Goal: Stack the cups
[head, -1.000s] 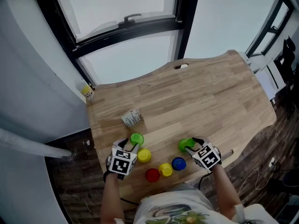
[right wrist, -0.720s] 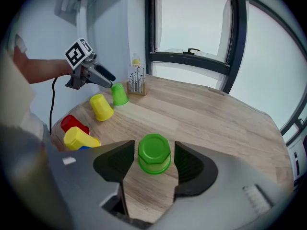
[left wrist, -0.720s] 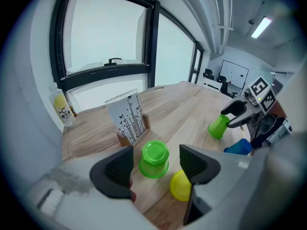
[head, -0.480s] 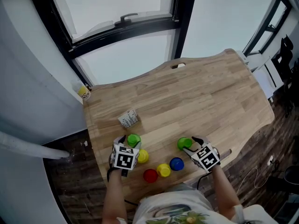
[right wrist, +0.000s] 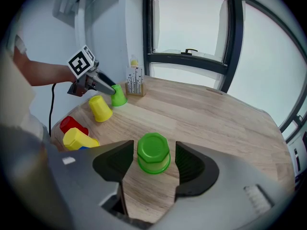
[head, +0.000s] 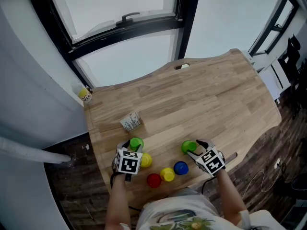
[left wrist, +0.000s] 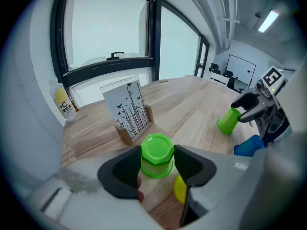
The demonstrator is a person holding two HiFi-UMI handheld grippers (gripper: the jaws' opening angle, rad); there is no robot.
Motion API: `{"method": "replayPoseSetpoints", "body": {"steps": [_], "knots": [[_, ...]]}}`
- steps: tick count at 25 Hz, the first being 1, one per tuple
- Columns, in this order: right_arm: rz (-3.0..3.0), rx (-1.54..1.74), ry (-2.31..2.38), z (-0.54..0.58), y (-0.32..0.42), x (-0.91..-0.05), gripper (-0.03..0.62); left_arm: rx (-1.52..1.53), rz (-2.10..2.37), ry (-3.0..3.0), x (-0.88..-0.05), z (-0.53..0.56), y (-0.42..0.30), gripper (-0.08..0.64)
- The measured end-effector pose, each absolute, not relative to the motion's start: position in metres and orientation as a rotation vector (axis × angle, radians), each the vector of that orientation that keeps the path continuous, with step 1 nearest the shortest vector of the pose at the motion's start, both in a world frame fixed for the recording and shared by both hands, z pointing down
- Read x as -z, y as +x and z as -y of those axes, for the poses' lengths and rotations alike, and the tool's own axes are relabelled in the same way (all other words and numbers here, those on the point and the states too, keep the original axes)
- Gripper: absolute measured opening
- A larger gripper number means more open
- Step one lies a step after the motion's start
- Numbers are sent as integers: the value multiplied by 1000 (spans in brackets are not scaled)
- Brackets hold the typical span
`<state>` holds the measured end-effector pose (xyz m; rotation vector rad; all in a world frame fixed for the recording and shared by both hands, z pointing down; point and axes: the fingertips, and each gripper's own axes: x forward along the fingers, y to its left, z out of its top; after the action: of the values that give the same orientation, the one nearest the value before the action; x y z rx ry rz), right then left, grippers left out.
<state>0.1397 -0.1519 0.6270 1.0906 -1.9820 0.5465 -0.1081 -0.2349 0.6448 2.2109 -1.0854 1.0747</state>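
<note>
At the lower left of the head view, the left gripper point(head: 131, 147) straddles an upturned bright-green plastic cup point(head: 136, 143) standing on the pale wooden table point(head: 206, 90); its jaws have just been closing, and in the left gripper view the pads seem to touch both sides of this left green cup point(left wrist: 157, 155), though how firmly is hard to tell; that reads as the pick-up beginning. Along the bottom edge, between the two grippers, a yellow cup point(head: 146, 160), a red cup point(head: 154, 179), a second yellow cup point(head: 167, 174) and a blue cup point(head: 181, 167) stand untouched and unstacked. At the lower right, the right gripper point(head: 194, 148) has just spread its jaws wider; they stand released, with a gap either side of a second upturned green cup point(right wrist: 153, 153), so nothing is gripped there yet.
</note>
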Motion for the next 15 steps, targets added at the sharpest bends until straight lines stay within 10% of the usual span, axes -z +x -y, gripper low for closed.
{"method": "replayPoseSetpoints", "body": {"steps": [15], "knots": [[1998,-563,1094,153,138,-626,274,-897,1286,2208,-592,240,-144,229]]}}
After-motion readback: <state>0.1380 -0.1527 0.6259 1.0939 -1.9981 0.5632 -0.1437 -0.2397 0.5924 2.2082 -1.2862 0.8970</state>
